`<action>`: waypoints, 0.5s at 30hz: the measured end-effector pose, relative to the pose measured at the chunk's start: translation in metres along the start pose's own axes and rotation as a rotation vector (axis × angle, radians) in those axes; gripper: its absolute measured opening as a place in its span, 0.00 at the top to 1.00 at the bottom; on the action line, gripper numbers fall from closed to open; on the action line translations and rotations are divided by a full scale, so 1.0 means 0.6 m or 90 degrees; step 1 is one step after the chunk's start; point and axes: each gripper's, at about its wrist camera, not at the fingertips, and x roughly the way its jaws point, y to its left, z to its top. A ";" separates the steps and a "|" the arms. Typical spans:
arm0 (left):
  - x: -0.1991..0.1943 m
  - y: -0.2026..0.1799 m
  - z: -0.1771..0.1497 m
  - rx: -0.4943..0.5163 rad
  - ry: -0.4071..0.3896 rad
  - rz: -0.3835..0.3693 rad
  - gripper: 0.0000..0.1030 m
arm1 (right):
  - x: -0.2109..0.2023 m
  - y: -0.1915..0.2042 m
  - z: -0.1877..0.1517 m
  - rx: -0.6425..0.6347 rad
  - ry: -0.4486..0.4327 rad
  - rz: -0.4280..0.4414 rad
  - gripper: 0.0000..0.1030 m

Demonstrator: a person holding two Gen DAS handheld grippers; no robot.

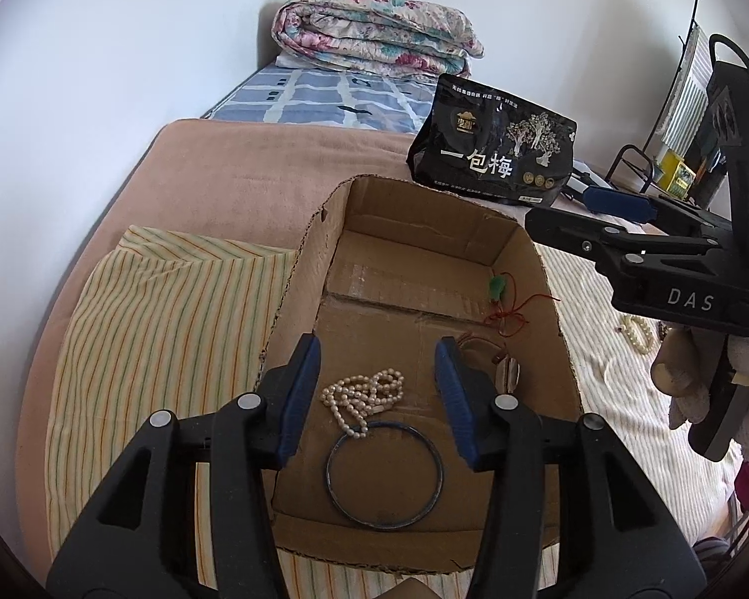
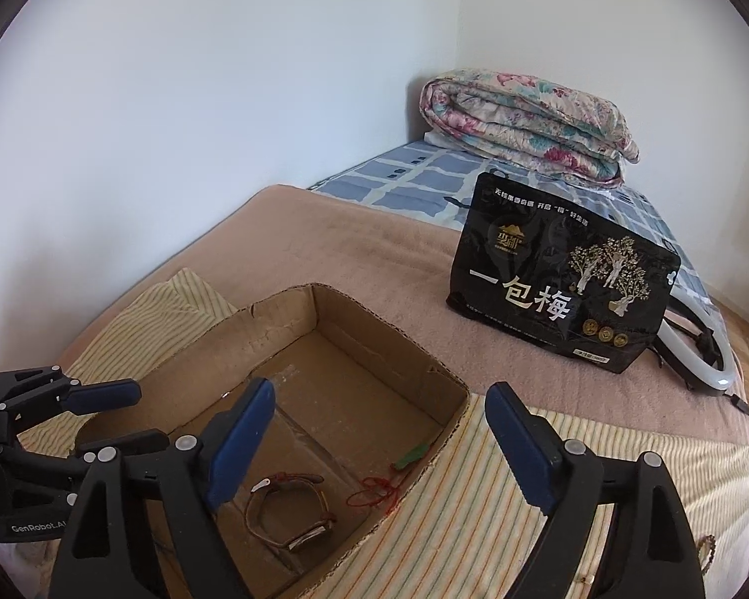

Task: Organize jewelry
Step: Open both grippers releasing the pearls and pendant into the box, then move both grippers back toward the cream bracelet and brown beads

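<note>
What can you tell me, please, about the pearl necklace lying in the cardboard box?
The pearl necklace is a strand of small cream-white beads, bunched into loose loops rather than laid straight. It lies on the floor of the cardboard box, below the open left gripper, untouched. Its lower end overlaps the rim of the blue bangle.

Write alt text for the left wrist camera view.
The open left gripper hovers over a cardboard box on a bed, holding a pearl necklace, a blue bangle, a green pendant on red cord and a partly hidden watch. The right gripper reaches in from the right.
</note>
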 end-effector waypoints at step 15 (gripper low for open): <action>-0.055 -0.034 0.000 0.008 -0.020 -0.002 0.53 | -0.076 -0.009 -0.015 0.010 -0.020 -0.005 0.14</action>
